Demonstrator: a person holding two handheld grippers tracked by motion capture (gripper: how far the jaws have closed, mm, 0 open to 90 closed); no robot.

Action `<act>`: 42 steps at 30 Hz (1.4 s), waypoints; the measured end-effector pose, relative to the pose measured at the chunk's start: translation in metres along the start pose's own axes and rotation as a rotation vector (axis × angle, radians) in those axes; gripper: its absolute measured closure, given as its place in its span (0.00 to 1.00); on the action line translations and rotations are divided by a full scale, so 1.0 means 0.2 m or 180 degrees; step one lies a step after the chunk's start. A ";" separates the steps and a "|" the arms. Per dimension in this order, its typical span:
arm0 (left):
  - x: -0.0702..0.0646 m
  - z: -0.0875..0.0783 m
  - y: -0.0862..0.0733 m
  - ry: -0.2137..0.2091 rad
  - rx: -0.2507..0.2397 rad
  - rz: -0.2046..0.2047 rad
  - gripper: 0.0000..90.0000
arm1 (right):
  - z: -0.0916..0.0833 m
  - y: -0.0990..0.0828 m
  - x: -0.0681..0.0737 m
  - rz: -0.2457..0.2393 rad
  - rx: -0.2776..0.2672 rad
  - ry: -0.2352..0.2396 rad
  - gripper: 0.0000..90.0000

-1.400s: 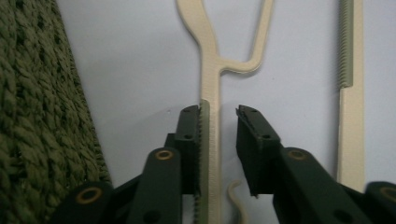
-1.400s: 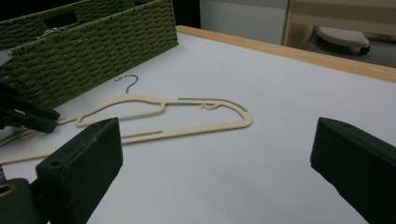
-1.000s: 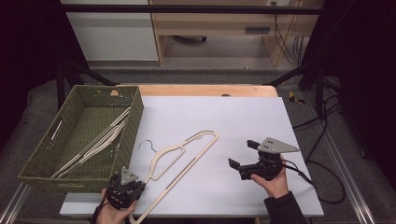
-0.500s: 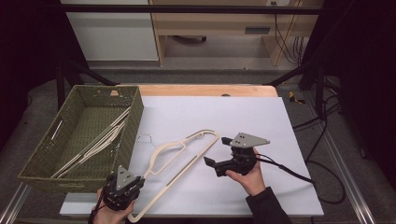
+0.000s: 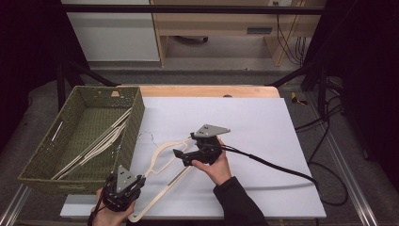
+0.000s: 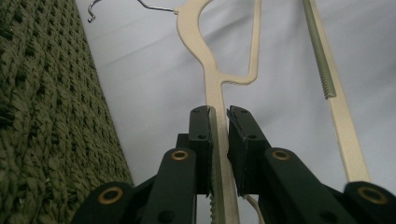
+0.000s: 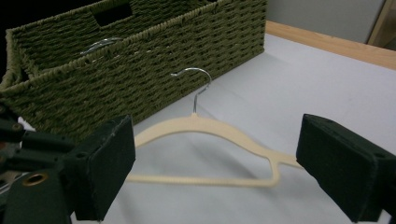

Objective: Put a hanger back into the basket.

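A cream hanger (image 5: 162, 146) with a metal hook lies on the white table beside the basket. My left gripper (image 5: 134, 181) is at the front left, shut on one shoulder arm of the hanger (image 6: 212, 79), which runs between its pads (image 6: 201, 135). My right gripper (image 5: 181, 157) is at the hanger's other arm, pointing toward the basket. Its jaws have just been closing a little but still stand wide. In the right gripper view the hanger (image 7: 201, 123) lies ahead of the right gripper (image 7: 219, 154), and neither pad touches it.
A green woven basket (image 5: 136, 108) holding several cream hangers (image 5: 94, 146) stands at the left; its wall (image 6: 46, 116) is close beside the left gripper. The right gripper's cable (image 5: 282, 169) trails over the table toward the right edge.
The right hand has moved left across the table to the hanger, and its jaws have narrowed slightly. The left gripper has risen a little, still holding the hanger's arm.
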State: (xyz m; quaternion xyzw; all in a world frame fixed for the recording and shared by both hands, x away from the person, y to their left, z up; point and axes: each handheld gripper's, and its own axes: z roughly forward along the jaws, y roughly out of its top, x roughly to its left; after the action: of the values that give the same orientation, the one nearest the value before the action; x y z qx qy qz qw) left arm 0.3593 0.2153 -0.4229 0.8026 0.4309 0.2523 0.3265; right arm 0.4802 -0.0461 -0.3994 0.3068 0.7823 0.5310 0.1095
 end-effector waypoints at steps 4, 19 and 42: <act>0.00 0.00 0.00 -0.0002 -0.0002 0.0003 0.88 | 0.11 0.04 0.01 0.0035 0.0024 0.0008 0.16; 0.00 0.00 0.00 -0.0014 -0.0002 -0.0002 0.88 | 0.35 0.10 0.01 0.0045 0.0233 -0.0042 0.26; 0.00 0.01 -0.01 -0.0015 0.0020 0.0019 0.88 | 0.66 0.06 0.07 -0.0082 0.0723 -0.0064 0.57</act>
State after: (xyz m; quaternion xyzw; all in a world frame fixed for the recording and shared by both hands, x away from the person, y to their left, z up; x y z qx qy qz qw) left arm 0.3601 0.2152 -0.4251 0.8055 0.4285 0.2500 0.3241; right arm 0.5397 0.0652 -0.4399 0.3125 0.8401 0.4344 0.0887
